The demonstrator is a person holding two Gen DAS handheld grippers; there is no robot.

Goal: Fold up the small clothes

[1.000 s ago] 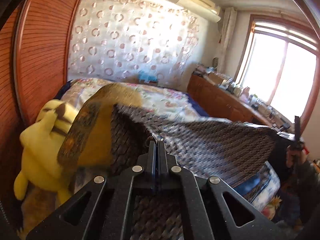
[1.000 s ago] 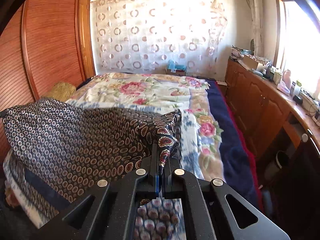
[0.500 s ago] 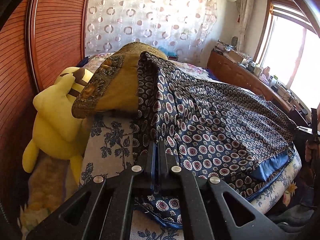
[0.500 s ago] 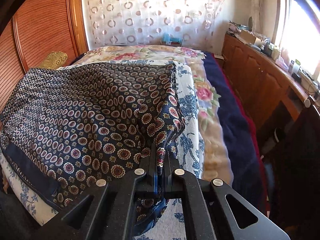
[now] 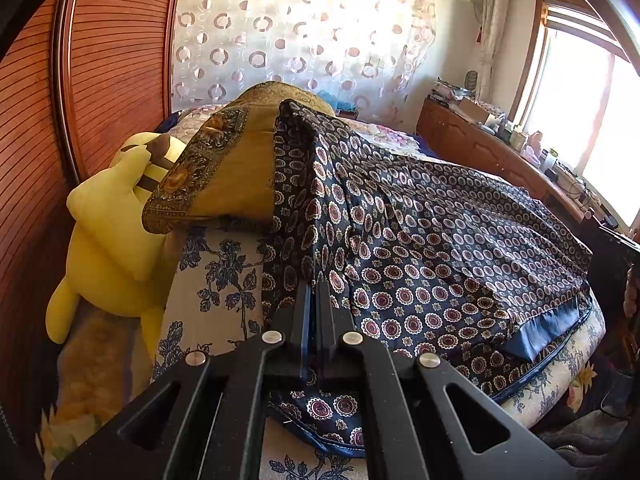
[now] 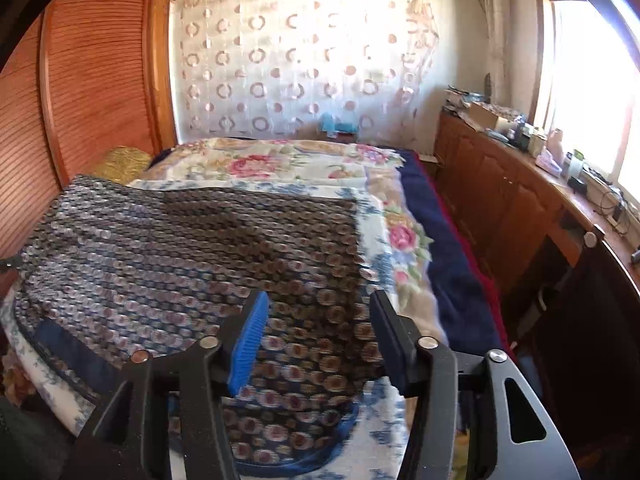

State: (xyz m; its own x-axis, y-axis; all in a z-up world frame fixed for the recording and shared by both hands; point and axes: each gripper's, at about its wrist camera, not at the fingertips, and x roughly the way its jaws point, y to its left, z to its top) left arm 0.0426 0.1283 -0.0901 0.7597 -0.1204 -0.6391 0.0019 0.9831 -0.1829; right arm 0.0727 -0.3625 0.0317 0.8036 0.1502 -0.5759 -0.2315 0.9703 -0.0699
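A dark navy garment printed with small round medallions lies spread over the near end of the bed. My left gripper is shut on a fold of its near left edge. In the right wrist view the same garment lies flat and blurred. My right gripper hovers over the garment's near right corner; its jaws are opening, and nothing is pinched between its blue pad and black pad.
A white-and-blue floral sheet covers the bed under the garment. A gold pillow and a yellow plush toy lie at the left by the wooden wardrobe. Wooden cabinets line the right wall under the window.
The garment came down from the air and now lies spread on the bed. My right gripper let go of its corner and pulled back. My left gripper sank and kept its hold.
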